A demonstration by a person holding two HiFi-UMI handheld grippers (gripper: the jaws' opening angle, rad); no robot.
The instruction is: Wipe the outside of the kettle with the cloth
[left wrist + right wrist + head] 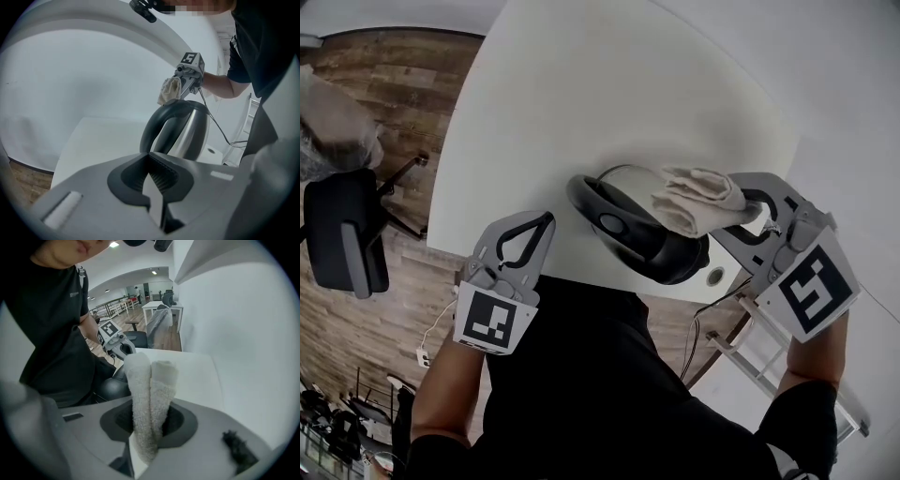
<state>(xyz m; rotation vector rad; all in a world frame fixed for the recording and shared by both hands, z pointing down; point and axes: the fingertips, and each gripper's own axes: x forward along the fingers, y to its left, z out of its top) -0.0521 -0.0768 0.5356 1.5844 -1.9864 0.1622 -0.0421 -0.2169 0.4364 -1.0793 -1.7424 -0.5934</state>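
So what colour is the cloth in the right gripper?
Off-white, a pale cream terry cloth; it shows best in the right gripper view.

Near the round white table's (pixel 581 94) front edge stands the black-handled steel kettle (pixel 633 234); the folded pale terry cloth (pixel 698 199) sits atop its right side, seemingly touching.

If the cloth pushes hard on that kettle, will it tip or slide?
Probably holds: the kettle stands upright with a broad body. Its shiny steel wall likely lets the cloth glide. A push up high might tip it if empty.
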